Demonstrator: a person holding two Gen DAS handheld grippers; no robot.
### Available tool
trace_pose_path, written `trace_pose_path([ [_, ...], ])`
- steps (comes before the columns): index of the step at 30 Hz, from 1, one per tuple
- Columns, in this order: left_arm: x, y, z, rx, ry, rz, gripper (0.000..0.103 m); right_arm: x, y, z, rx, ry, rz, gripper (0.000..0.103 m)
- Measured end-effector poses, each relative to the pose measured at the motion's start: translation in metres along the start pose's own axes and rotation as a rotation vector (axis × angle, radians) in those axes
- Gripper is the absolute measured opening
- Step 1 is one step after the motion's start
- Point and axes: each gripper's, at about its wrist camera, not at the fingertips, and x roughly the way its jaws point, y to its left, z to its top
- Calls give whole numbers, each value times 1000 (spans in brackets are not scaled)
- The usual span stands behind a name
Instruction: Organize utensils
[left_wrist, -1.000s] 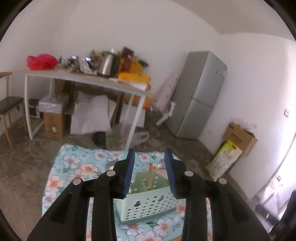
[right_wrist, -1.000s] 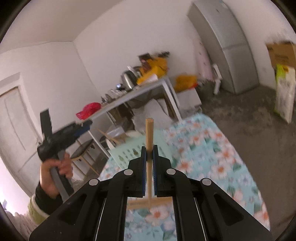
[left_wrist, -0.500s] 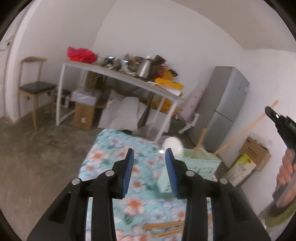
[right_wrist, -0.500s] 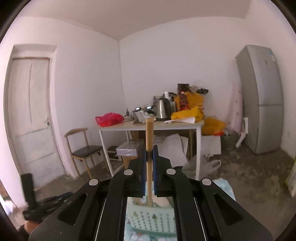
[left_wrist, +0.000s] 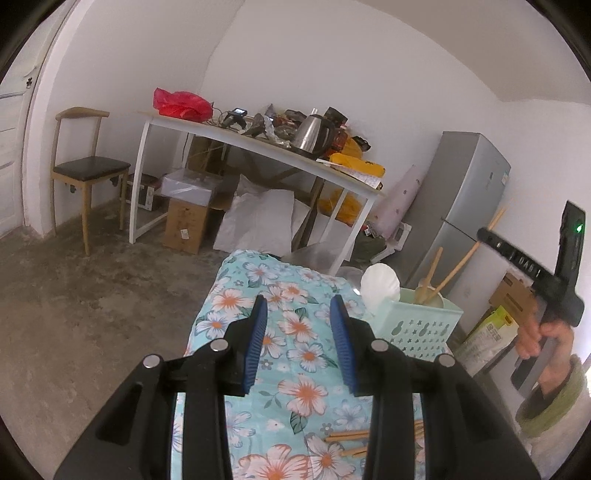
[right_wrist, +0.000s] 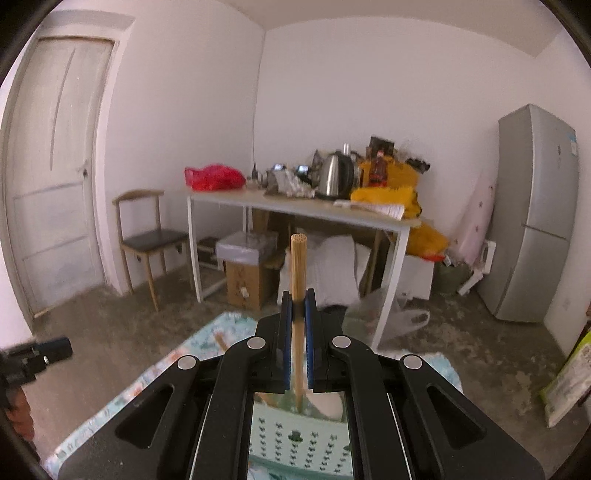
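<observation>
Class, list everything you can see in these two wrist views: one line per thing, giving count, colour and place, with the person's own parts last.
basket: one, mint green, on the cloth, utensils standing in it
chopstick: one, wooden, upright in the right gripper
loose chopsticks: several, wooden, flat on the cloth
cloth: one, turquoise floral, under the basket
table: one, white, by the far wall, cluttered
kettle: one, steel, on the table
red bag: one, table's left end
chair: one, wooden, dark seat, left of the table
fridge: one, grey, right wall
door: one, white, left
left gripper: black, blue pads, open, empty
right gripper: black, shut on chopstick
hand: one, holding the right gripper
</observation>
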Motion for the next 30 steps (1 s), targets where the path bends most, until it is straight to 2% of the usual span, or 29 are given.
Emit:
trace_pose_path([
  [4,7,-5,0,11,15,-12,34,0,-7,-9,41,36,15,6],
  [8,18,-13,-3,40,48,-45,36,-7,-19,-17,105,45,42,13],
  [13,49,-35,-8,127,110,-145,48,-28,-39,-25,188,21,104,23],
  [16,77,-52,-11,202,152,-219,54,-21,-62,-27,253,49,85,32],
  [17,86,-57,-12,226,164,-224,54,-13,-71,-28,281,77,87,36],
  [19,104,-72,-15,290,187,-243,55,19,-94,-34,387,203,144,42],
  [24,144,-102,-29,416,238,-263,55,92,-129,-52,591,459,236,44],
  [26,156,-107,-32,435,250,-261,55,117,-133,-59,619,571,264,44],
  [27,164,-110,-34,445,259,-248,55,128,-133,-63,619,629,248,44],
  [28,169,-112,-36,449,268,-242,55,135,-133,-67,617,681,216,43],
  [29,175,-114,-38,454,281,-246,55,137,-130,-71,608,715,211,31],
  [30,178,-116,-39,459,286,-249,54,140,-127,-73,591,741,202,28],
])
